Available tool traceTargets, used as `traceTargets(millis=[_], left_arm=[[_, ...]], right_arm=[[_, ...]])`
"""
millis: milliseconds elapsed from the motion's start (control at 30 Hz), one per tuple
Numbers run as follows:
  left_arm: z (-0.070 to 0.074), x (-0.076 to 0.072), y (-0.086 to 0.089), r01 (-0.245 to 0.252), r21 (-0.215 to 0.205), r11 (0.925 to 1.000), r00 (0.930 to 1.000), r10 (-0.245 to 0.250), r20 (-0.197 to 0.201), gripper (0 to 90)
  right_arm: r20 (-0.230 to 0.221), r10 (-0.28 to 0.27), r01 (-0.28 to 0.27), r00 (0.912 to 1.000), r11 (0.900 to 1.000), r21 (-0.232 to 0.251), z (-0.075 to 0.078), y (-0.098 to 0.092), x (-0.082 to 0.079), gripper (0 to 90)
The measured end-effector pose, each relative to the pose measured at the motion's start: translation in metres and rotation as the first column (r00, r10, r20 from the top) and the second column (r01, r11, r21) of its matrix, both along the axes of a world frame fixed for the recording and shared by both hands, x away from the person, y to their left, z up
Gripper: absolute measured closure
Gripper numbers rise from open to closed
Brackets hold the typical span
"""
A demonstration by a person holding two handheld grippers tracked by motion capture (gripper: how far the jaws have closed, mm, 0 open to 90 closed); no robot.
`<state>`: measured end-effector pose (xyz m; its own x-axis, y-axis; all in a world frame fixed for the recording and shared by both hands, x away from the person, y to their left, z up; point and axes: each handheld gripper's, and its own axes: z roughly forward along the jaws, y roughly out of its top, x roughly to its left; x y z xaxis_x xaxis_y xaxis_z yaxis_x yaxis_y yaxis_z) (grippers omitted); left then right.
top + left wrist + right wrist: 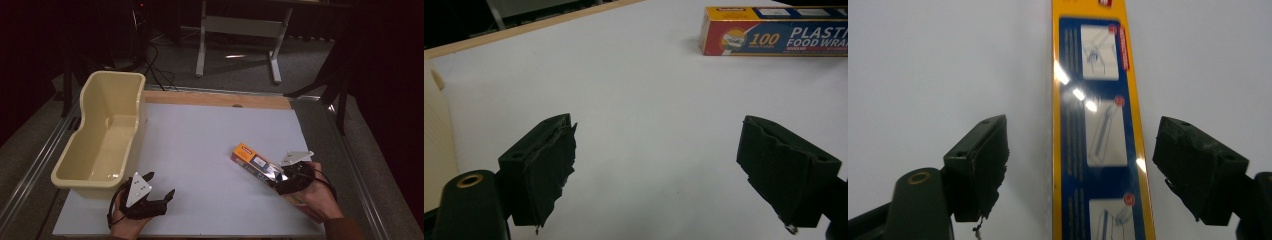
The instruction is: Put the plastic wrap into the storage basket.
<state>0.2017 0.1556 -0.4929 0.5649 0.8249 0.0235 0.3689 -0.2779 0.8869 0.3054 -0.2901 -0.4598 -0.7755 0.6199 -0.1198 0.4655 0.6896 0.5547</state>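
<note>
- High view: I'm hovering the right gripper (286, 176) over the near end of the plastic wrap box (256, 165), which is lying flat on the counter (200, 150), right of centre. Nothing lifted yet; the grab is still to do. Left gripper (150, 192) is idling, jaws released, near the cream tub (102, 132), which is sitting empty at the left edge.
- Left gripper view: jaws spread wide w/ nothing between; box lying far off, top right.
- Right gripper view: I'm straddling the box lengthwise, jaws released, both sides apart from it. Nothing blocking the way.

Black left gripper (159, 192), black right gripper (280, 176), grey three-cornered top plates, ragged-padded jaws, brass-ringed holes.
</note>
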Motion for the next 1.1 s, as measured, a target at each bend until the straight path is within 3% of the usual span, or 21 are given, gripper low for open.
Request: traceTargets(millis=[367, 600, 667, 700, 733, 767, 800, 1033, 1067, 1100], left_arm=[[0.000, 0.000, 0.000, 0.004, 0.002, 1.0000, 1.0000, -0.004, -0.001, 15.6], [-0.001, 0.000, -0.001, 0.008, 0.006, 1.0000, 0.9999, -0.008, -0.007, 15.6], [-0.001, 0.000, -0.001, 0.009, 0.005, 0.9999, 0.9999, -0.009, -0.007, 15.6], [-0.001, 0.000, -0.001, 0.009, 0.007, 0.9999, 0.9999, -0.009, -0.008, 15.7], [-0.001, 0.000, -0.001, 0.009, 0.007, 0.9999, 0.9999, -0.009, -0.008, 15.6], [0.000, 0.000, -0.001, 0.009, 0.007, 0.9999, 0.9999, -0.009, -0.007, 15.6], [0.000, 0.000, -0.001, 0.009, 0.007, 0.9999, 0.9999, -0.009, -0.007, 15.6], [-0.001, 0.000, -0.001, 0.013, 0.002, 0.9999, 0.9999, -0.013, -0.006, 15.6], [0.000, 0.000, -0.001, 0.014, 0.001, 0.9999, 0.9999, -0.014, -0.005, 15.6], [0.000, 0.000, -0.001, 0.013, 0.000, 0.9999, 0.9999, -0.013, -0.005, 15.7]], right_arm=[[-0.079, -0.013, 0.005, 0.9968, 0.994, -0.105, -0.009, -0.010, 0.013, 21.1], [-0.160, 0.014, -0.042, 0.9870, 0.985, -0.169, -0.014, -0.007, 0.019, 23.7], [-0.189, 0.011, -0.046, 0.9819, 0.982, -0.185, -0.015, -0.005, 0.022, 26.2], [-0.224, 0.013, -0.059, 0.9746, 0.978, -0.201, -0.016, -0.004, 0.026, 28.4], [-0.224, 0.013, -0.059, 0.9746, 0.978, -0.201, -0.016, -0.004, 0.026, 28.4], [-0.256, 0.010, -0.067, 0.9666, 0.975, -0.214, -0.017, -0.002, 0.029, 29.8], [-0.256, 0.010, -0.067, 0.9666, 0.975, -0.214, -0.017, -0.002, 0.029, 29.8], [-0.333, 0.024, -0.115, 0.9425, 0.959, -0.258, -0.023, 0.010, 0.041, 31.6], [-0.333, 0.024, -0.115, 0.9425, 0.959, -0.258, -0.023, 0.010, 0.041, 31.6], [-0.345, 0.025, -0.127, 0.9383, 0.953, -0.277, -0.025, 0.012, 0.044, 32.5]])
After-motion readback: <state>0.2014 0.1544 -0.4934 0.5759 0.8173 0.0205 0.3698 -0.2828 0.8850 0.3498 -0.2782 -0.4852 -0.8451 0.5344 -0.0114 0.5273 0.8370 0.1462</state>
